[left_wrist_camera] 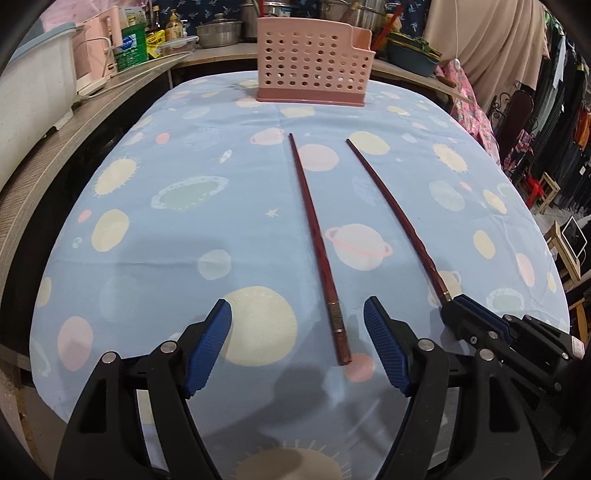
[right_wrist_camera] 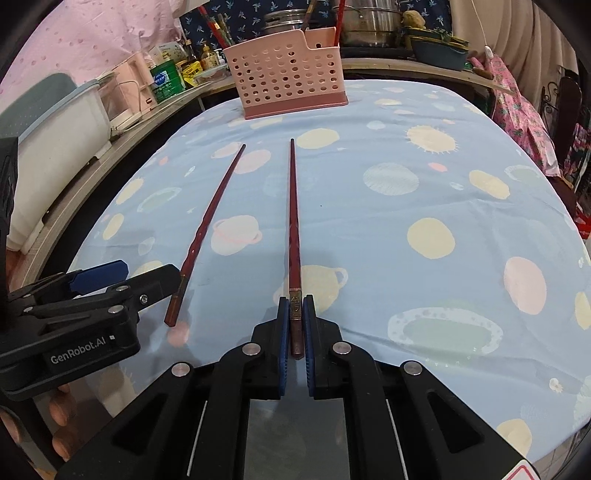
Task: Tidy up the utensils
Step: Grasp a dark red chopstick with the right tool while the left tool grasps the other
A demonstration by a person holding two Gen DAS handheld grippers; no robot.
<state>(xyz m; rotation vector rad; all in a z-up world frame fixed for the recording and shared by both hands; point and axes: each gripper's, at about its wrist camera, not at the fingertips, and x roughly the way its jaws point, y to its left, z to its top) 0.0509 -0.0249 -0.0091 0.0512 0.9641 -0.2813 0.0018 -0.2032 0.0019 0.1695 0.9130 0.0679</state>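
Right gripper [right_wrist_camera: 295, 314] clamped on 1 chopstick [right_wrist_camera: 293, 221]; left gripper [left_wrist_camera: 297, 325] jaws apart around the other chopstick [left_wrist_camera: 314, 236]. Close square on its butt; holder [left_wrist_camera: 314, 62] at 12 o'clock

Even indoor light — sharp, fisheye-warped edges

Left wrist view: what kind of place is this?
Probably a lived-in home kitchen or dining corner, not a lab. Steel pots and sauce bottles crowd the counter behind the cloth-covered table, and clothes hang at the right.
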